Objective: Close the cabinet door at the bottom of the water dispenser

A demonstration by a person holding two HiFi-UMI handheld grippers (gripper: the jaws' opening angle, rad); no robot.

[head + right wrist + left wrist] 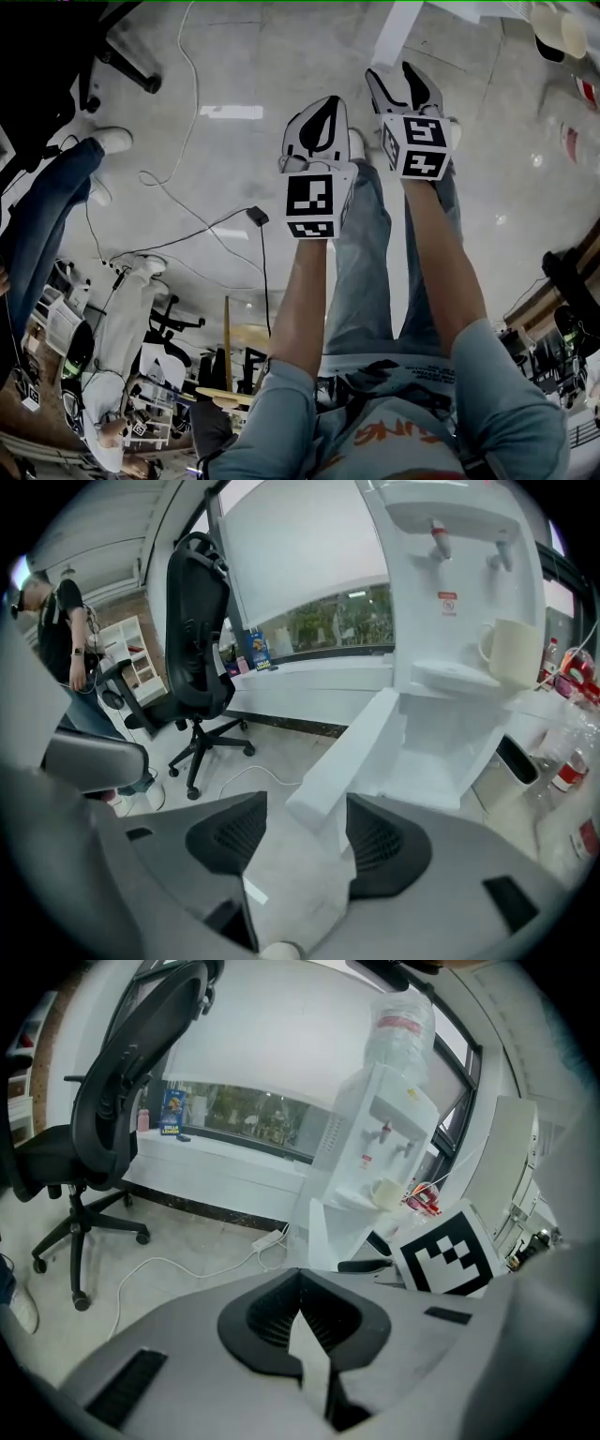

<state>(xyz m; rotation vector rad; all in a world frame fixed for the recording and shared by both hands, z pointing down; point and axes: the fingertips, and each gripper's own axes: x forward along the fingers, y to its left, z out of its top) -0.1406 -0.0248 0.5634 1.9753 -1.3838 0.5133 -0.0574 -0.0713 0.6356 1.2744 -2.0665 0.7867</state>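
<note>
White, stiff and probably light, the cabinet door [349, 750] seemed best pushed at its free edge, my right gripper [305, 813] jaws wide, left gripper [300, 1283] jaws closed and empty.

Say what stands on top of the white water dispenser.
A clear plastic water bottle, red-labelled, stands on the white water dispenser; its neck is hidden inside.

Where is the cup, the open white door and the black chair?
cup [514, 653]: right gripper view, middle of its side.
open white door [346, 755]: right gripper view, middle of the panel.
black chair [195, 621]: right gripper view, its backrest.
</note>
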